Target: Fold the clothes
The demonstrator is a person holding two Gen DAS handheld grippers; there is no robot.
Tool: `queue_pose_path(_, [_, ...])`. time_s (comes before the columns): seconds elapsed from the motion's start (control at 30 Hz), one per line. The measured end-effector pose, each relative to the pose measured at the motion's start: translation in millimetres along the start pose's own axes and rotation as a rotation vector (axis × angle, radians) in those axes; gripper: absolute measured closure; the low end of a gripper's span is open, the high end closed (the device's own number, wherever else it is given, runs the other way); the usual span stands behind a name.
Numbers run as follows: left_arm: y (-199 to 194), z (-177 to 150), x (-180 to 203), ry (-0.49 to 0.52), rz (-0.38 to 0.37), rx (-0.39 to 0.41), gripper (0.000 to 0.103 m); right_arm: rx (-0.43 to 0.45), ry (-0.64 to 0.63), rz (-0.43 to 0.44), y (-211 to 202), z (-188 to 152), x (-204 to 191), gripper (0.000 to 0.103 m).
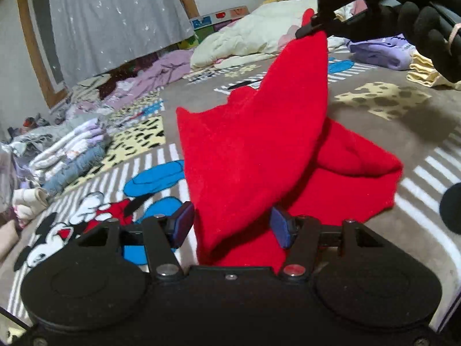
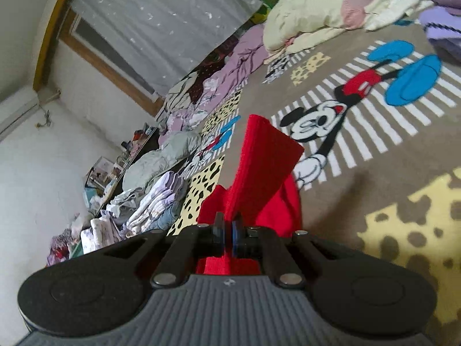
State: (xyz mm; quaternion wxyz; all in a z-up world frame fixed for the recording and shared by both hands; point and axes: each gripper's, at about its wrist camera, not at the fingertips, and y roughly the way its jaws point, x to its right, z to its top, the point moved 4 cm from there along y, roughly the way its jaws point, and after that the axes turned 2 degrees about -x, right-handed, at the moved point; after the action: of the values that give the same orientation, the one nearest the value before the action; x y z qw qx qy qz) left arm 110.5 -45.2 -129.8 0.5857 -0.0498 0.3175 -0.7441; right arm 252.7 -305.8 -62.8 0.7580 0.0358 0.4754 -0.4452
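Note:
A red fleece garment (image 1: 259, 132) lies partly on the cartoon-print blanket (image 1: 389, 132), with one part pulled up into a tall peak. My right gripper (image 1: 312, 27) is shut on the top of that peak, high at the upper right of the left wrist view. In the right wrist view the right gripper (image 2: 227, 230) pinches the red garment (image 2: 259, 167) between its closed pads. My left gripper (image 1: 232, 225) is open, its blue pads (image 1: 184, 222) on either side of the garment's near lower edge, not clamped.
A cream duvet (image 1: 245, 40) and lilac folded clothes (image 1: 380, 54) lie at the far side. Yellow folded cloth (image 1: 426, 69) sits at the right. Stacks of folded clothes (image 1: 69, 155) and loose laundry (image 2: 149, 201) line the left edge. A curtained window (image 2: 149, 23) is behind.

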Motion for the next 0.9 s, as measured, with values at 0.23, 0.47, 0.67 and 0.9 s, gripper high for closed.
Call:
queue_pose_path(0.23, [-5, -8, -12, -0.012, 0.02, -0.01, 0.05, -0.016, 0.078, -0.024, -14, -8, 21, 0.096])
queue_pose_path(0.47, [-3, -7, -7, 0.005, 0.007, -0.012, 0.058, -0.037, 0.12, -0.033, -15, -21, 36, 0.096])
queue_pose_path(0.67, [-4, -9, -7, -0.003, 0.03, -0.02, 0.077, -0.051, 0.14, -0.027, -15, -23, 38, 0.096])
queue_pose_path(0.9, [-6, -10, -7, 0.011, 0.046, -0.018, 0.084, -0.067, 0.145, -0.014, -17, -25, 30, 0.096])
